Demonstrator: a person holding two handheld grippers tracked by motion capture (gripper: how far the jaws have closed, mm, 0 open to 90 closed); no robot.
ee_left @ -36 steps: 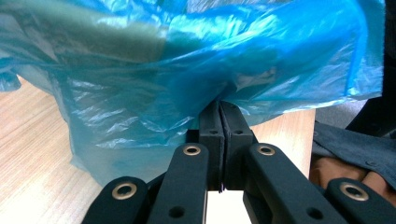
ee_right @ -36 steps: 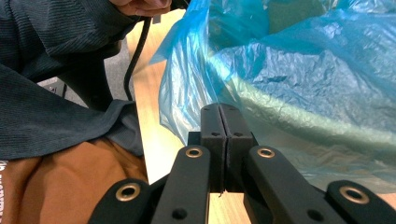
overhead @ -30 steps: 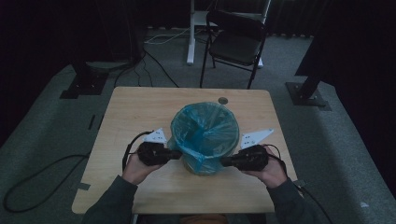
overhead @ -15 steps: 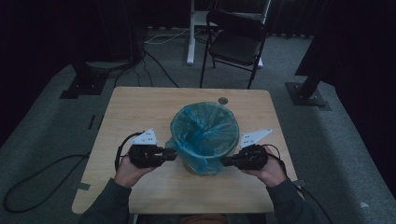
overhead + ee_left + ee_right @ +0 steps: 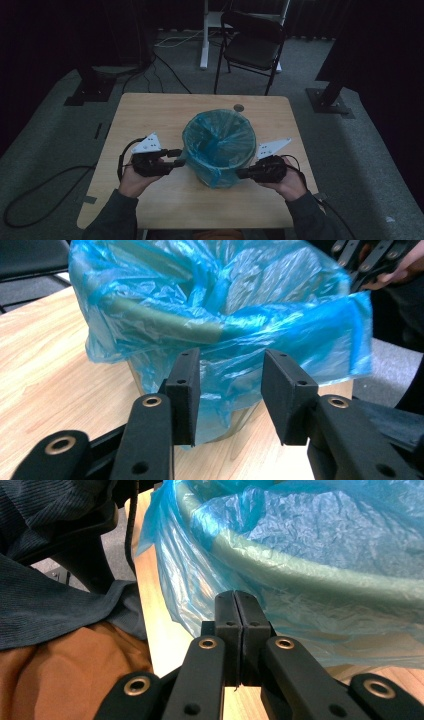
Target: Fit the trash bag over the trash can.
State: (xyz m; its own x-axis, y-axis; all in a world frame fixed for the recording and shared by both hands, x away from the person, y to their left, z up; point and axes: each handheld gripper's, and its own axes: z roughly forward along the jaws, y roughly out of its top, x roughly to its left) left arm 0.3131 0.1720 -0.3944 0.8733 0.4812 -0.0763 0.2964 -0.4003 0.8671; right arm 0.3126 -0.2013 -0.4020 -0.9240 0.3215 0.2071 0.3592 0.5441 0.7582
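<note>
I see the counter [image 5: 150, 115] under me, with the bin [image 5: 218, 145] standing near its middle, a little toward my near edge. A blue bag [image 5: 210, 172] lines the bin and folds over its rim, hanging loose down the outside. My left gripper [image 5: 177, 157] sits just left of the bin; its fingers [image 5: 184, 390] have just been opening and now stand released, with bag film hanging close in front of them but nothing pressed between them. My right gripper [image 5: 240, 174] is at the bin's near right side, its fingers [image 5: 227, 625] clenched together against the bag; I cannot tell whether film is pinched.
</note>
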